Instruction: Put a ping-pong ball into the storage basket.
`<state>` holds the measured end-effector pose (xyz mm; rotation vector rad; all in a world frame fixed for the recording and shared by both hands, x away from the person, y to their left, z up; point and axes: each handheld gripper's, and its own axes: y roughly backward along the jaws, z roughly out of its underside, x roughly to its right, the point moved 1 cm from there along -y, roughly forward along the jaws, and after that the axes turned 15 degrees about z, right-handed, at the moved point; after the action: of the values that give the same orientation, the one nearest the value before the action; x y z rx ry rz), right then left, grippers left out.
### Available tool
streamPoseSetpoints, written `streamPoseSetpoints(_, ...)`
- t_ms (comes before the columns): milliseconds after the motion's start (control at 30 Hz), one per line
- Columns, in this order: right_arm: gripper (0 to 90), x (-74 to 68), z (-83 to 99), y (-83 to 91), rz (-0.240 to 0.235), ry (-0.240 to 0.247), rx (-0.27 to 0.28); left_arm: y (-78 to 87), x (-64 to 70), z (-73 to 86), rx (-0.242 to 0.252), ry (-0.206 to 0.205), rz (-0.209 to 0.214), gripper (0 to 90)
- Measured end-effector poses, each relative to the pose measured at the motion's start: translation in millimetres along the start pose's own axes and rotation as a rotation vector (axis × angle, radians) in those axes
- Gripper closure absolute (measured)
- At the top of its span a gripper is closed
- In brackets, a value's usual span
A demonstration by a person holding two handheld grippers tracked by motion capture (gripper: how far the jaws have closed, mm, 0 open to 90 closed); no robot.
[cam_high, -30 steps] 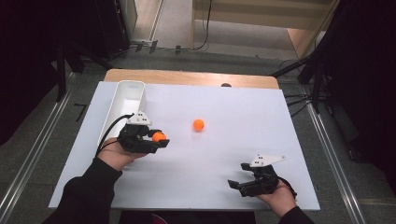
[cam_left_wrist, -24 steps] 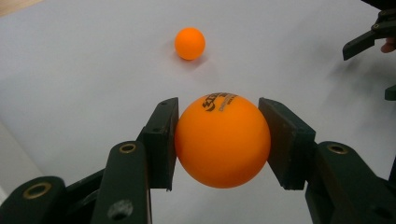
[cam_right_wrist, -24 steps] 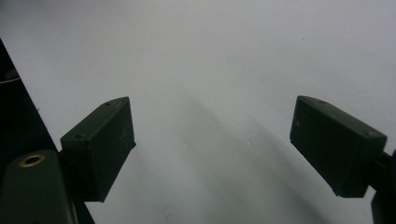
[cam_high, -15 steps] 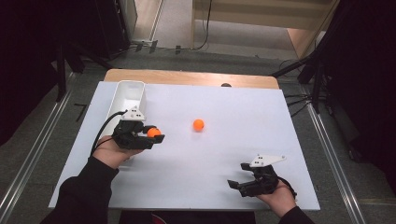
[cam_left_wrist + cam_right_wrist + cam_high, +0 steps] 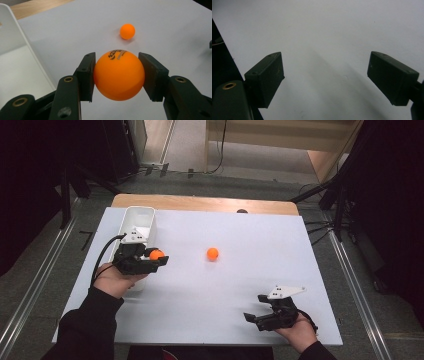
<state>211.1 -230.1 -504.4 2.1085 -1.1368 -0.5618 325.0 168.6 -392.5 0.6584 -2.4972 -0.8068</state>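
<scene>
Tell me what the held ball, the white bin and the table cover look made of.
Held ball in the left hand-held gripper: likely celluloid or plastic, matte orange, printed logo like a table-tennis ball. White bin: probably moulded plastic, with thin smooth walls and slight gloss. Table cover: a smooth white sheet over a wooden top; laminate or paper, can't tell.

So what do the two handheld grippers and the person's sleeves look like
Both are black two-jaw tools with flat rectangular pads and brass-coloured pivot pins. The left gripper carries a pale grey plate on top and trails a black cable. The right gripper has a pale grey three-cornered plate. The person wears dark long sleeves.
</scene>
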Motion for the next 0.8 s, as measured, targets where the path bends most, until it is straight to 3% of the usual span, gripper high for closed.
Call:
streamPoseSetpoints(467, 12.3, 0.0, 0.0, -0.1, 0.000, 0.003, 0.002, 9.4, -13.0, -0.1, 0.031, 0.040, -0.034, 50.2)
streamPoseSetpoints(800, 12.3, 0.4, 0.0, 0.4, 0.002, 0.004, 0.004, 19.0, -25.1, -0.4, 0.066, 0.097, -0.114, 50.2)
